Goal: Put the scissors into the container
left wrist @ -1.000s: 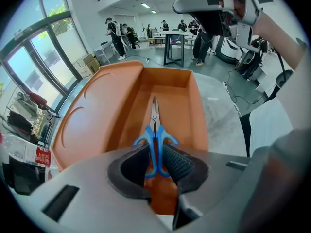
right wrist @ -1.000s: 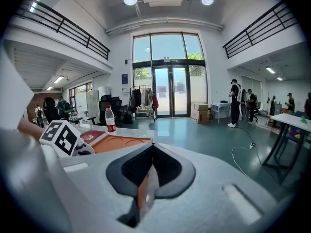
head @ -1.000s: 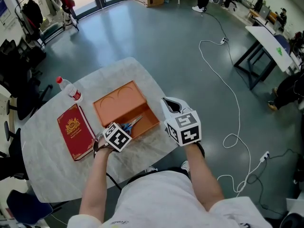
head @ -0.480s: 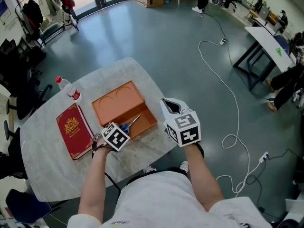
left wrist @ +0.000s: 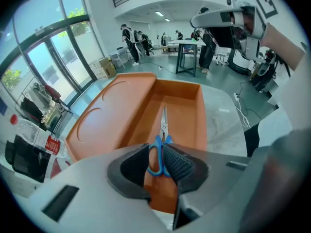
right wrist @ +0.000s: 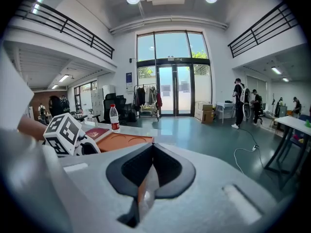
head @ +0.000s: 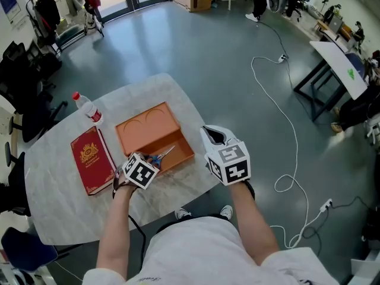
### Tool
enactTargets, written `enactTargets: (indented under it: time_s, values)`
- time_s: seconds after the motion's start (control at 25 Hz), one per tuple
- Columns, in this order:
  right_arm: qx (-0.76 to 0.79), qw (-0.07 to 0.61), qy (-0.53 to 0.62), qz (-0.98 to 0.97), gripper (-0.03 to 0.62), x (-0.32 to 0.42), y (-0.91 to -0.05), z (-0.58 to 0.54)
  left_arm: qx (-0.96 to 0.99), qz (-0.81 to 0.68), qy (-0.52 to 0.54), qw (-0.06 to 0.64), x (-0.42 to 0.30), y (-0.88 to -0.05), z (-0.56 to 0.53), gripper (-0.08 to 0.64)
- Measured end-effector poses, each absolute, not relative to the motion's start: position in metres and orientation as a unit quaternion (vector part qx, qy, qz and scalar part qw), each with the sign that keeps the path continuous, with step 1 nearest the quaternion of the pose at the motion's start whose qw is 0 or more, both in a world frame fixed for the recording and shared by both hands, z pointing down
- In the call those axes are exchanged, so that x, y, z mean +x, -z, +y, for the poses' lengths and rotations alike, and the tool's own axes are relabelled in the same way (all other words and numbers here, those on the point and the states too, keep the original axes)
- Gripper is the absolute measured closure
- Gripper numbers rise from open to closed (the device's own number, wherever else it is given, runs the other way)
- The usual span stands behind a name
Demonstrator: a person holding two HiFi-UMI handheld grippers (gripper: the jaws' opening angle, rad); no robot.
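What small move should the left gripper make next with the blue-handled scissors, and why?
Probably lower slightly and open the left gripper. Its jaws are shut on the handles of the blue-handled metal scissors, whose blades already point inside the open orange rectangular container, so releasing should leave them in it.

Colours here: scissors (left wrist: 164, 126) have blue handles and silver blades, and the container (left wrist: 187, 110) is plain orange. My left gripper (left wrist: 156, 160) and right gripper (right wrist: 148, 174) are light grey with black pads, plus white cubes with black square markers. Book (head: 92, 159) is red with gold print, bottle (head: 89, 110) is clear with a red cap, and the table (head: 65, 212) is pale grey and marbled.
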State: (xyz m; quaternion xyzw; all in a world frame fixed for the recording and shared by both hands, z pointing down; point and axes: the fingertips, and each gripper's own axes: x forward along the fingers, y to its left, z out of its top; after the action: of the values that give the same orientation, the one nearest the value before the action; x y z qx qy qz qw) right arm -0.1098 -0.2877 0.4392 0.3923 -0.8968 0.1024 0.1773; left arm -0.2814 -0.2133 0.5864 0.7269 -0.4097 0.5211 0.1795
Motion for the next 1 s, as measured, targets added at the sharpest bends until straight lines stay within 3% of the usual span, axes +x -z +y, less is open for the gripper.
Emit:
enactTargets:
  time_s: [1.0]
  values:
    - [0.265, 0.174, -0.055, -0.947, 0.588, -0.120, -0.403, -0.265, 0.650, -0.674, -0.269, 0.223, -0.300, -0.471, -0.172, 0.487]
